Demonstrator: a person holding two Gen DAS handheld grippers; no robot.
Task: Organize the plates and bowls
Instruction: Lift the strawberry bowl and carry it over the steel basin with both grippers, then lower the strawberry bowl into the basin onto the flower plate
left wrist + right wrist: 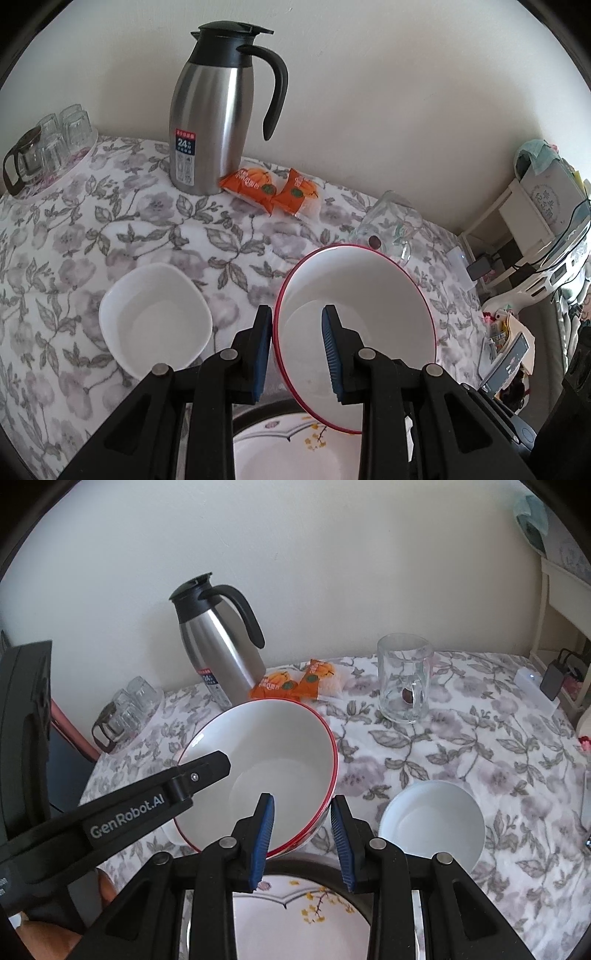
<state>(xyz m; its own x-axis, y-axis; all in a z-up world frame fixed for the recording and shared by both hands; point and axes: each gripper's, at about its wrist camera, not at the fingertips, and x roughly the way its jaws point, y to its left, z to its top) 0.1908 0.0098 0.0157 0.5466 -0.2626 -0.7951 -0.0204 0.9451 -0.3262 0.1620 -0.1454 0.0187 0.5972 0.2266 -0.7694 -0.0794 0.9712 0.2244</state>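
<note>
Both sets of jaws stand narrow, each pinching the rim of the same red-rimmed bowl (354, 332) from opposite sides. The left gripper (297, 334) has one blue pad against the outer wall and the other inside the bowl, so the wall is clamped between them. The right gripper (303, 823) does likewise at the near edge in its own view, one pad inside and one outside. The left gripper's finger shows there too, reaching in over the far-left rim. Two holds on opposite sides look chosen to carry a wide, smooth bowl level, since a single pinch at the rim would let it swing. The bowl hangs tilted above the floral tablecloth (110, 229), clear of the surface as far as I can judge, with a flower-painted plate (295, 919) directly beneath it. That plate may be where it is meant to land, or where it came from. A white bowl (155, 321) sits on the cloth just beside the left gripper, and a round white bowl (432, 823) sits to the right of the right gripper. Both probably await stacking. Further back stand a steel thermos jug (214, 122), orange snack packets (273, 192), a glass mug (404, 679) and a cluster of small glasses (59, 144), all well apart from the lift.
</note>
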